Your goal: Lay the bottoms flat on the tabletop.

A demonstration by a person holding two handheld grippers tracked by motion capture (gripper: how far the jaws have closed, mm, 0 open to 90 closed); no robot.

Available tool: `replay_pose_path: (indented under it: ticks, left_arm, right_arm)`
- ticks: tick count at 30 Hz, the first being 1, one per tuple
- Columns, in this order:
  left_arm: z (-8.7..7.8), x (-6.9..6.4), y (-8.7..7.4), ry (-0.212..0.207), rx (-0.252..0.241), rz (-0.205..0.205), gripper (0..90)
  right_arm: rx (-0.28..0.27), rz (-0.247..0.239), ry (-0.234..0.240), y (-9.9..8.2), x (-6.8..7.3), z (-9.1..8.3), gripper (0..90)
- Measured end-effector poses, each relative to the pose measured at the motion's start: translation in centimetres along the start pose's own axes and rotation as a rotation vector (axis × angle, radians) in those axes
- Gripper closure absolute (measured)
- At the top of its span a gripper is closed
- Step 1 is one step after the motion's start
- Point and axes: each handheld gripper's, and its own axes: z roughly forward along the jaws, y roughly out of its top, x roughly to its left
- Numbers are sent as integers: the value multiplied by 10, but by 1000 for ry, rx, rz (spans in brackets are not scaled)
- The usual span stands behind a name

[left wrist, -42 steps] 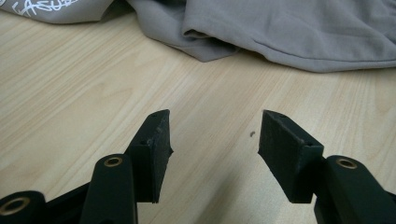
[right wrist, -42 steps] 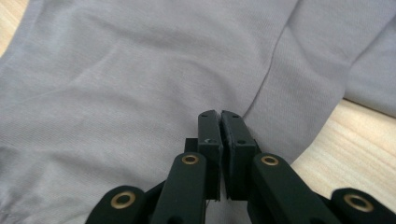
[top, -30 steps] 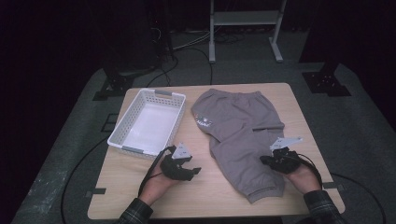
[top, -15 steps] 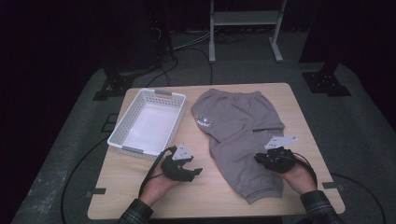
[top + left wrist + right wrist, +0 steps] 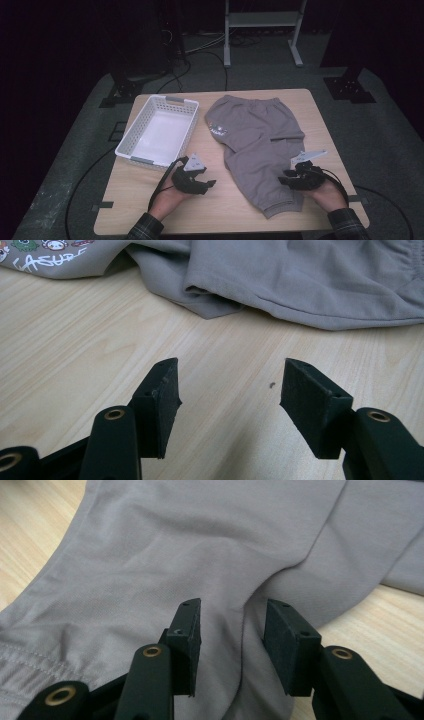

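Note:
Grey shorts [image 5: 260, 135] with a small printed logo lie spread on the wooden table [image 5: 235, 212]. My right gripper [image 5: 284, 179] rests on the near leg of the shorts [image 5: 200, 545]. Its jaws have just been opening, and my right gripper [image 5: 232, 625] now stands open, with a raised crease of the cloth between the pads, which do not press on it. My left gripper [image 5: 209, 184] is open over bare wood, with nothing between its fingers. In the left gripper view my left gripper [image 5: 229, 385] points at the hem of the shorts [image 5: 300, 280], a short way off.
A white plastic basket [image 5: 134, 131] stands at the table's left, just beyond my left hand. Cables trail from both grippers over the near edge. A metal stand and dark floor lie behind the table. Bare wood [image 5: 75, 340] lies between the two hands.
My right gripper has shifted slightly toward the near edge on the shorts leg. The left hand has kept still.

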Motion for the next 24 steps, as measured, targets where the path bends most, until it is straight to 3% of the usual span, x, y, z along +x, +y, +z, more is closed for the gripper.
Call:
replay_pose_path:
  ticks: [7,8,9,10,12,14,19,24]
  left_arm:
    - [1,-1,0,-3,8,5,398]
    - [1,-1,0,-4,9,6,398]
    - [1,-1,0,-4,9,6,398]
    - [2,-1,0,-4,8,6,398]
    - [2,-2,0,-4,5,4,398]
    - [2,-2,0,-3,4,6,398]
    - [1,-3,1,-7,0,10,395]
    - [0,-4,2,-9,-11,16,393]
  right_arm:
    - [-32,-47,21,7,6,2,593]
    - [-49,-62,26,11,8,4,649]
    - [-49,-62,26,11,8,4,649]
    - [-66,-61,28,15,7,5,722]
    - [-75,-57,33,17,6,6,761]
    - [-94,-48,38,21,4,7,883]
    - [-118,-61,59,28,11,7,889]
    - [-128,-142,112,39,35,14,889]
